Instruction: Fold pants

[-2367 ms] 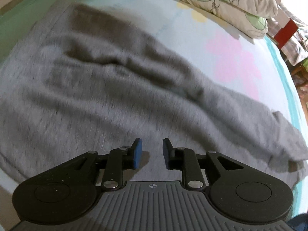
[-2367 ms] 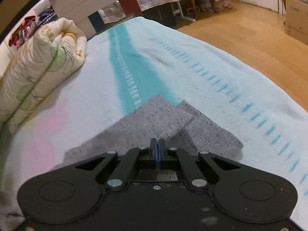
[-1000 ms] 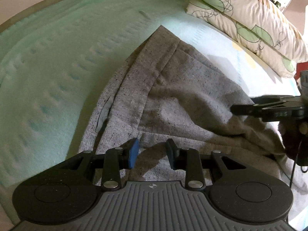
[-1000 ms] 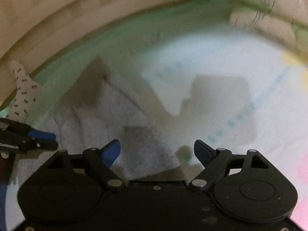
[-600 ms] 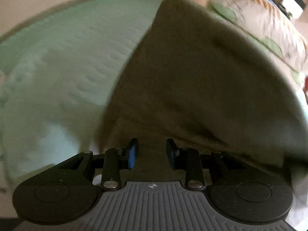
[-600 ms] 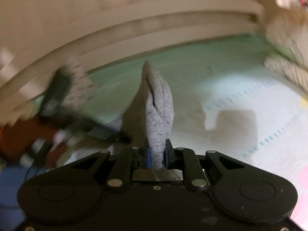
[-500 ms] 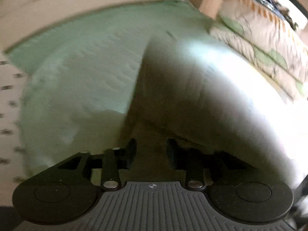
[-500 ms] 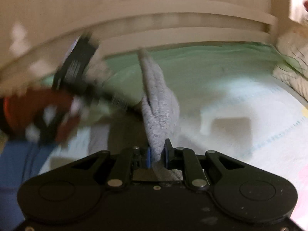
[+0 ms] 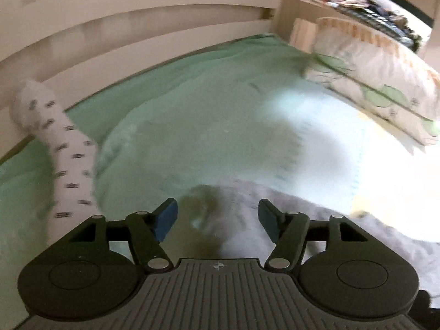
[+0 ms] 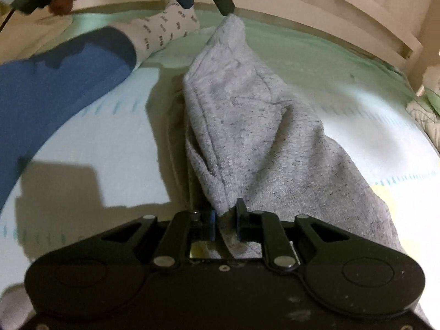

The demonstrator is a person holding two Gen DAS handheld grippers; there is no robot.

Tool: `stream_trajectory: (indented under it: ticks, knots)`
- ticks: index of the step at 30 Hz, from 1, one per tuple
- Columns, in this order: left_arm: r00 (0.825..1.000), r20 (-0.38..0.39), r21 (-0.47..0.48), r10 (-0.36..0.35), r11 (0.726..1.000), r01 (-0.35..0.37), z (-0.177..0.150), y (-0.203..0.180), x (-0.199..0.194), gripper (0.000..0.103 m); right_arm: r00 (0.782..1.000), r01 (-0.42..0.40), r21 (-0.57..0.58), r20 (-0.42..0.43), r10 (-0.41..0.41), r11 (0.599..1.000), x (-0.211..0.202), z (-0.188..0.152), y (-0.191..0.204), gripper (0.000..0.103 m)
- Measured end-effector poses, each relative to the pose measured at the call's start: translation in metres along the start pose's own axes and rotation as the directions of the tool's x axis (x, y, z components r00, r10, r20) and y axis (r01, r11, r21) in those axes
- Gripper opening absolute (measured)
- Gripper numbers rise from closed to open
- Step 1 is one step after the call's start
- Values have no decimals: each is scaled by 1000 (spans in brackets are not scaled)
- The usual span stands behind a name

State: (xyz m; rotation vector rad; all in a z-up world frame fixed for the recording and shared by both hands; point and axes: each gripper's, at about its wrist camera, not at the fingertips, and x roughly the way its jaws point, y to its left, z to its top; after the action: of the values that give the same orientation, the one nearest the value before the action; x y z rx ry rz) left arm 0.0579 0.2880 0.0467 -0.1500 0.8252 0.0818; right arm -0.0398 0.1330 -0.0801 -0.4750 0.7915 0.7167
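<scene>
Folding underway — right gripper [image 10: 224, 221] clenched on a corner of the grey pants [image 10: 255, 126], which drape across the middle of the bed [image 10: 90, 148]. Left gripper [image 9: 217, 220] released, jaws wide. Next likely — left regrasps the far corner.

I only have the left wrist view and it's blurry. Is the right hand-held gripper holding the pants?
Observer: Yes. The right hand-held gripper is shut on an edge of the gray pants.
Operator: Are they flat on the bed?
Observer: No. They rise in a ridge from that grip to a far corner beside the left hand-held gripper, whose jaws are apart.
Operator: Anything beside them?
Observer: A blue trouser leg lies to their left.
</scene>
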Motion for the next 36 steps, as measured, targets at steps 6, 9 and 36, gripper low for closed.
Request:
stream_trajectory:
  ticks: [6, 9, 36]
  knots:
    - [996, -23, 93, -88, 992, 90, -16, -61, 10, 67, 994, -48, 233, 106, 24, 971, -33, -6, -18, 38]
    - [987, -76, 139, -145, 978, 154, -28, -95, 22, 67, 989, -54, 373, 147, -1, 926, -62, -25, -33, 39]
    - [954, -233, 354, -188, 897, 263, -124, -195, 78, 77, 797, 329, 931, -362, -483, -157, -328, -350, -213, 43]
